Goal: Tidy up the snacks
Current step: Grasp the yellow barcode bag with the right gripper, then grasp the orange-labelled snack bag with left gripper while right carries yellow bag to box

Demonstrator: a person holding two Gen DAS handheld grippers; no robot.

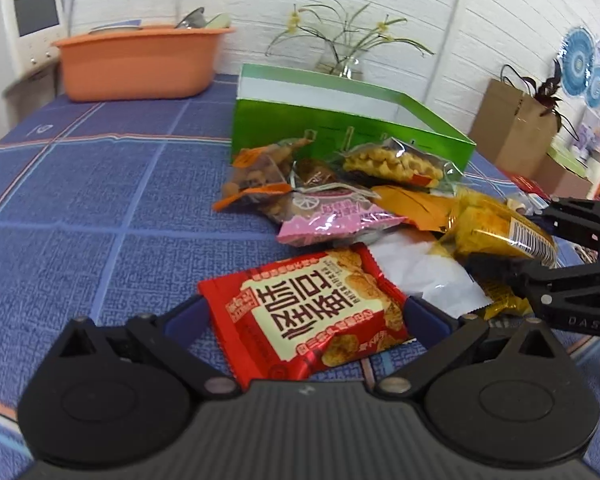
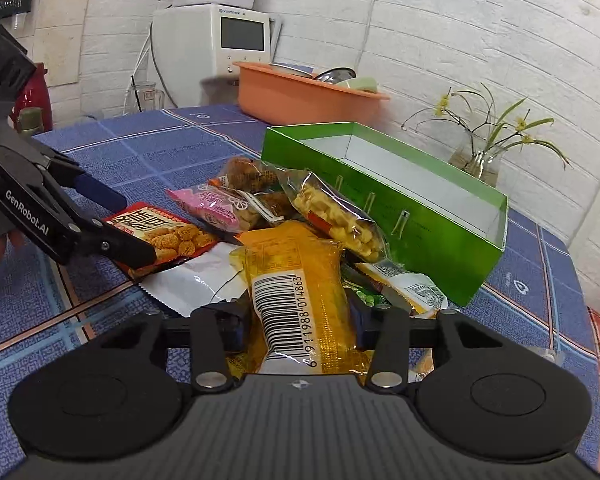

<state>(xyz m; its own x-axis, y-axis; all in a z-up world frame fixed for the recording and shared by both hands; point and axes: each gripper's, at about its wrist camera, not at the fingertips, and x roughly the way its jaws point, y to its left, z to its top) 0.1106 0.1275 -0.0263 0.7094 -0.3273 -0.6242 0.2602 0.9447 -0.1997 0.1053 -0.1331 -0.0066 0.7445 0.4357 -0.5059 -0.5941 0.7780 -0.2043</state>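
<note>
1. Left wrist view: the left gripper (image 1: 306, 310) stands wide, jaws either side of the red snack packet (image 1: 306, 316), which lies flat on the desk (image 1: 79, 200). Pads appear to touch its edges; whether they press I cannot tell.
2. Ahead of these jaws, a loose heap: pink packet (image 1: 332, 216), waffle packet (image 1: 392, 164), nut packet (image 1: 251, 184). Beyond the heap, the green box (image 1: 340, 128).
3. To the right of these jaws, the right gripper (image 1: 512, 240) is closed about a yellow packet (image 1: 496, 228).
4. Right wrist view: the right gripper's (image 2: 300, 320) jaws sit narrowed on the yellow packet (image 2: 300, 280), barcode up, pads against both sides.
5. Ahead and right of them, the green box (image 2: 420, 208) shows a bare white interior.
6. Progress: judged barely begun. Nothing boxed; the whole heap remains.
</note>
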